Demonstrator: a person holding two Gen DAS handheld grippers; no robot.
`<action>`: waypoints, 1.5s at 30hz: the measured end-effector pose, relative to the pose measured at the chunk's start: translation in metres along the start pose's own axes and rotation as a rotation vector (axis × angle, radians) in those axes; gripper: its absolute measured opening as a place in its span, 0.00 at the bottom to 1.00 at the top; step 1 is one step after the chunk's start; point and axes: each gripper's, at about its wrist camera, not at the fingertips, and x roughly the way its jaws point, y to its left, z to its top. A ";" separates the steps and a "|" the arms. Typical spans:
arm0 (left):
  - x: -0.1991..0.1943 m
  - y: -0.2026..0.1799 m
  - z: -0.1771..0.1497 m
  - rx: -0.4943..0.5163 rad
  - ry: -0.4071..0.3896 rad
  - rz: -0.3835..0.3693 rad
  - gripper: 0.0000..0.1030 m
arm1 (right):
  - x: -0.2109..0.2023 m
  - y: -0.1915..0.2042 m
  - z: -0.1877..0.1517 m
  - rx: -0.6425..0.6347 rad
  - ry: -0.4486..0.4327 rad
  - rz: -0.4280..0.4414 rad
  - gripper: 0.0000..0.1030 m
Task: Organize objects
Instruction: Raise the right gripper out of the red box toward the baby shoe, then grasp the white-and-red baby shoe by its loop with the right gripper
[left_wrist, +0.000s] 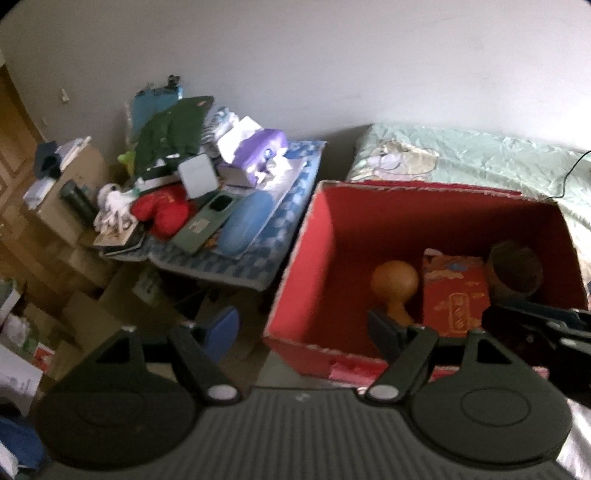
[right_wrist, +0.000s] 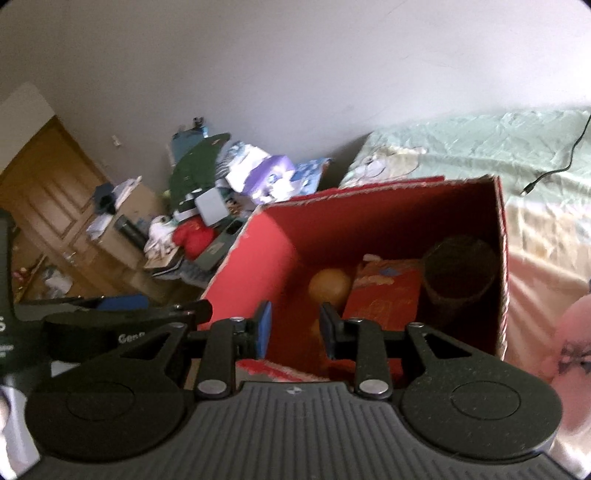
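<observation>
Two grippers hovered at the near rim of the red box (left_wrist: 306, 258), neither holding anything. The left gripper (left_wrist: 301, 330) had its jaws wide apart, straddling the box's near-left corner with only air between the pads. The right gripper (right_wrist: 295, 328) had its jaws partly apart, a narrow gap, empty, just above the near wall. The box sat on the green bedspread (left_wrist: 480, 158), open-topped with ragged white-worn edges. Inside, along the floor: a tan gourd (left_wrist: 394, 286) left, a red packet (left_wrist: 456, 295) in the middle touching it, a dark cup (left_wrist: 515, 271) tilted in the right corner. The left half of the box floor was bare. A cluttered side table (left_wrist: 258, 266) stood just beside the box's left wall, its edge close. A black cable (right_wrist: 554, 173) lay on the bed behind.
</observation>
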 end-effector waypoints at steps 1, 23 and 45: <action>-0.001 0.002 -0.002 -0.002 0.002 0.009 0.77 | -0.001 0.001 -0.002 -0.013 0.010 0.018 0.31; 0.015 0.050 -0.050 -0.049 0.100 -0.110 0.73 | 0.036 0.010 -0.048 -0.013 0.241 0.105 0.31; 0.062 0.040 -0.109 0.121 0.202 -0.562 0.79 | 0.107 0.020 -0.067 0.030 0.404 -0.028 0.51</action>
